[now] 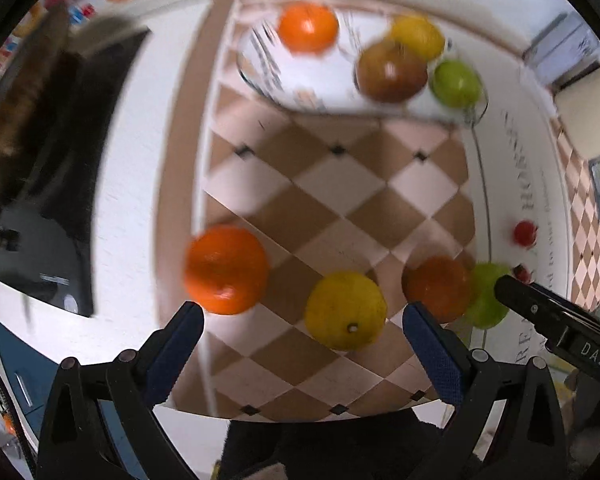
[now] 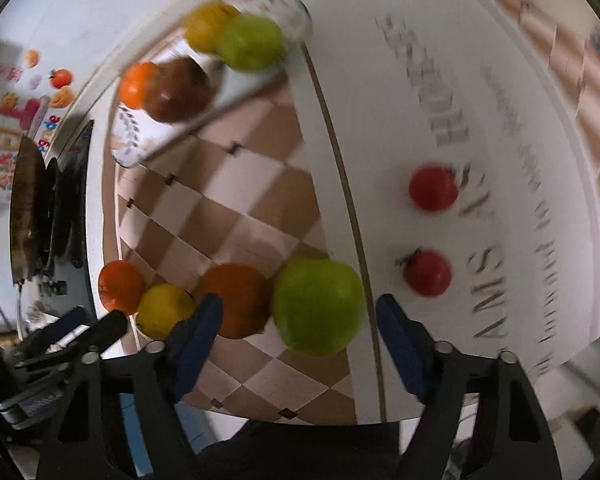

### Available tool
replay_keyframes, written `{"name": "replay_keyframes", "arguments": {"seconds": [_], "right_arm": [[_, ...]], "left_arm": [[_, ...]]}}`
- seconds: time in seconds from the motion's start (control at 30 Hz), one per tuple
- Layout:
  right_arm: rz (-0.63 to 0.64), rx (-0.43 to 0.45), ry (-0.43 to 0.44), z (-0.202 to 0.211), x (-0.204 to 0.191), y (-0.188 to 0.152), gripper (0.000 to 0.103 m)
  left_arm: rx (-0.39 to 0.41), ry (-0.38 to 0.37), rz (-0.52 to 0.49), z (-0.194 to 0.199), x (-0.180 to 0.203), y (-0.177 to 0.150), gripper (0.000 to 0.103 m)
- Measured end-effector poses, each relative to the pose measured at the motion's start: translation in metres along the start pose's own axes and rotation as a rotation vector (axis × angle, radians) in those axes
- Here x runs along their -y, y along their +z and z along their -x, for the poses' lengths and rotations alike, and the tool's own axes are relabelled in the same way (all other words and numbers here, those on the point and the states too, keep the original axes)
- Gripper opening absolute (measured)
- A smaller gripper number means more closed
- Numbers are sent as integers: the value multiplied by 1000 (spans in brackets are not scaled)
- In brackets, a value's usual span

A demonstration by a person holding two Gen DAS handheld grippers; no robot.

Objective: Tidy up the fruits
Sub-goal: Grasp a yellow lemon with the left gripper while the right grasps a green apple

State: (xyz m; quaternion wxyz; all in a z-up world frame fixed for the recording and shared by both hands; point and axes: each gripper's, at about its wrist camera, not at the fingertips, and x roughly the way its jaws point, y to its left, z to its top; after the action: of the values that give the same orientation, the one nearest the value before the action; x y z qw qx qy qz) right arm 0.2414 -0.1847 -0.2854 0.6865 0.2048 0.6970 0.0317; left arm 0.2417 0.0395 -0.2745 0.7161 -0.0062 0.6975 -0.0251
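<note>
In the left wrist view my left gripper (image 1: 303, 314) is open and points down over a yellow lemon (image 1: 345, 310), which lies between its fingers with no pad on it. An orange (image 1: 226, 268) lies to its left, a darker orange (image 1: 438, 288) and a green apple (image 1: 486, 296) to its right. In the right wrist view my right gripper (image 2: 298, 304) is open around the green apple (image 2: 318, 306), with gaps on both sides. The darker orange (image 2: 236, 300) sits by its left finger. Two red tomatoes (image 2: 433, 188) (image 2: 427, 273) lie on the white mat.
A white plate (image 1: 268, 64) at the far side of the checkered cloth (image 1: 340, 200) holds an orange (image 1: 308, 27), a brown apple (image 1: 392, 70), a yellow fruit (image 1: 418, 36) and a green apple (image 1: 456, 83). A dark object (image 1: 80, 160) lies at the left.
</note>
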Motion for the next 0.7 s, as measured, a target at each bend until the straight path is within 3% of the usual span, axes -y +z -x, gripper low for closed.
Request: {"name": "replay_keyframes", "arguments": {"seconds": [0.13,0.17,0.3,0.43,0.57,0.63,0.7], "right_arm": [[-20,-20,36,-19,11,1,64],[-8,-19,20,-21,12,2,59],[32,-20,-5,-23,11,-1,59],[70,-15,-47,-19,8,-4,59],[77,-17,-41,-19,8,0,59],[71,-18,-39,-19,8,3,59],[74,-20,-39,-19,8,5,59]], "left_arm": [[-63,7,-22,-29,12,4,102],[-42,32,-35,-29,18,4,102],[-15,17,-113,-26,43,5,95],[-7,33,-150,-29,57,2,95],[8,34,-160,-29,62,3,93],[7,16,-157,-29,61,6,84],[-16,-16,-121,-30,55,11,84]]}}
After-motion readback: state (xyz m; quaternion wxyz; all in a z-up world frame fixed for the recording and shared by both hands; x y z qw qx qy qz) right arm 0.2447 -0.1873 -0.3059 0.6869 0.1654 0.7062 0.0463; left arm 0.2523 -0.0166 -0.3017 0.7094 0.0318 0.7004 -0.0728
